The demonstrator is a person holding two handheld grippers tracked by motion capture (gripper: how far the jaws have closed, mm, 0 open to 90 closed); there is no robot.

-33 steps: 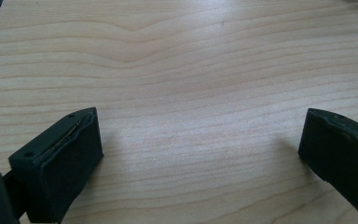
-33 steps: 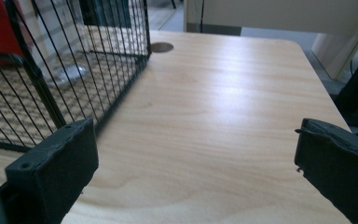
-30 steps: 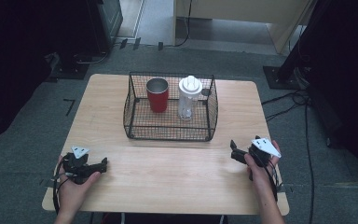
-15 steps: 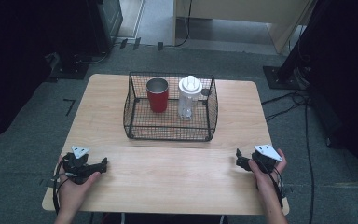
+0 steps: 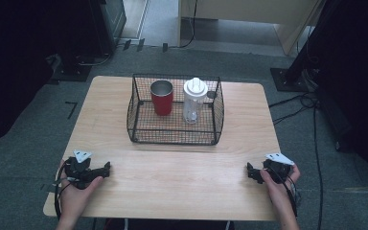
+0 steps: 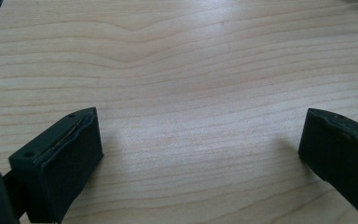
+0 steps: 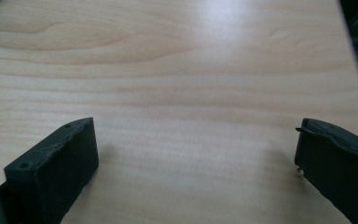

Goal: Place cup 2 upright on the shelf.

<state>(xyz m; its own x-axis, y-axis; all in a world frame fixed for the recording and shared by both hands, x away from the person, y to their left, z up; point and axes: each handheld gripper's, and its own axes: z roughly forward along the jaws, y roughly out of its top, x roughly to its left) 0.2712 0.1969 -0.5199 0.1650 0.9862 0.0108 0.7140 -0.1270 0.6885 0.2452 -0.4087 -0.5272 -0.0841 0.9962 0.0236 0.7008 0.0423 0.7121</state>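
The left claw rests on the near left part of the counter, held in the person's left hand, its jaws pointing toward the middle of the counter; in the left gripper view its two black jaws stand wide apart with nothing but bare wood grain between them. The right claw lies at the near right edge, gripped by the right hand, a grey three-cornered plate on top and a cable trailing back along the forearm; in the right gripper view its jaws are likewise spread apart over empty wood, with the counter's edge and dark floor showing at the far right. The two claws are well apart from each other, one at each near corner. Farther back, near the middle of the counter's far half, sits a black wire basket. Inside it, on the left, stands a red cup with a metal rim, upright and open at the top. Just beside it to the right stands a clear bottle with a white lid, also upright. Beyond the counter lies grey carpet with cables and dark equipment stands.
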